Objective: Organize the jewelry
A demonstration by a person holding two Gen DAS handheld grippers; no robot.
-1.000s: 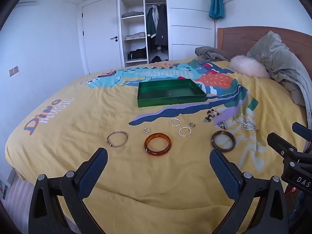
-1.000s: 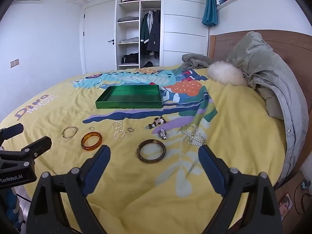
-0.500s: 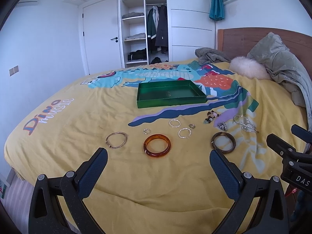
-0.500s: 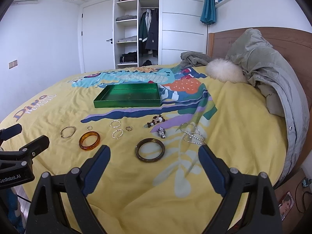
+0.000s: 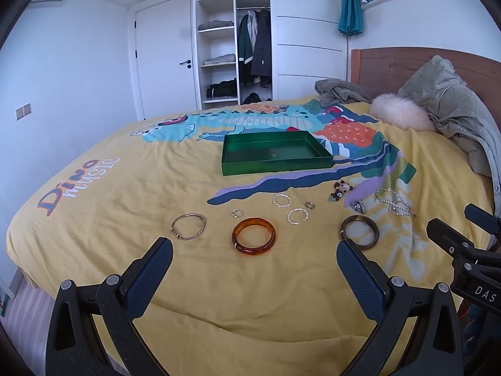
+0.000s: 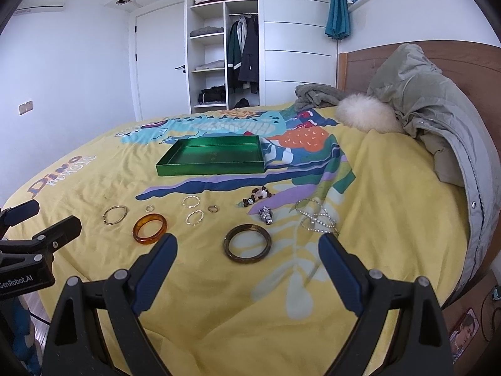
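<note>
Compared with a second ago, I see both views sitting slightly nearer the bed point(image 5: 94, 219), and nothing on it has shifted. My left hand-held gripper point(image 5: 254, 266) stands wide and empty with the amber bangle point(image 5: 253, 236) just ahead between its fingers; my right hand-held gripper point(image 6: 248, 261) is equally wide and empty, the dark bangle point(image 6: 247, 243) just ahead of it. The green tray point(image 5: 275, 156) lies farther ahead, beyond the small rings point(image 5: 297, 215).
</note>
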